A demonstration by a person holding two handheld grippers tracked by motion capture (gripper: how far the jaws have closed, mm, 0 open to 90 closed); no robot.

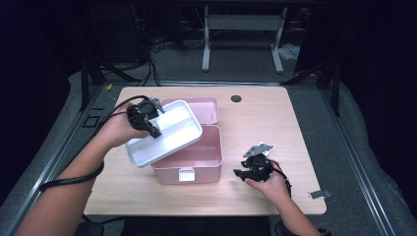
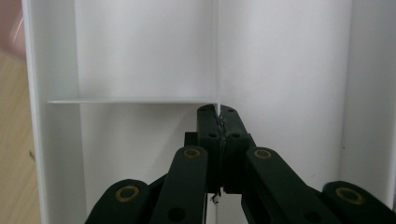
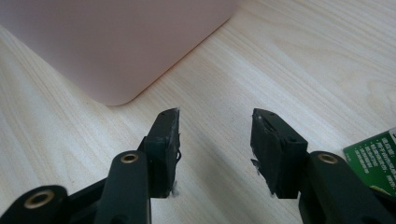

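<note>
The left tongs (image 2: 218,122) are clenched on the thin upright divider (image 2: 218,56) of a white tray (image 1: 164,132), the two pads pinching that partition between them. A crosswise partition (image 2: 130,100) meets the divider just ahead of the tips, off to their left, and the tray's white floor and walls spread out on both sides of the grip. In the high view the left tongs (image 1: 153,129) hold the tray tilted, raised above the open pink box (image 1: 189,160), which sits just beneath and beyond them on the table (image 1: 275,123). The box's pink lid (image 1: 199,109) lies back behind the tray, past the tongs.

The right tongs (image 3: 215,133) are released, jaws standing apart with only bare table wood between them. A rounded corner of the pink box (image 3: 116,46) lies ahead of them and to their left, apart from the tips. A green label (image 3: 380,156) shows close by their right jaw. In the high view the right tongs (image 1: 241,174) rest low on the table, beside the box's right side.
</note>
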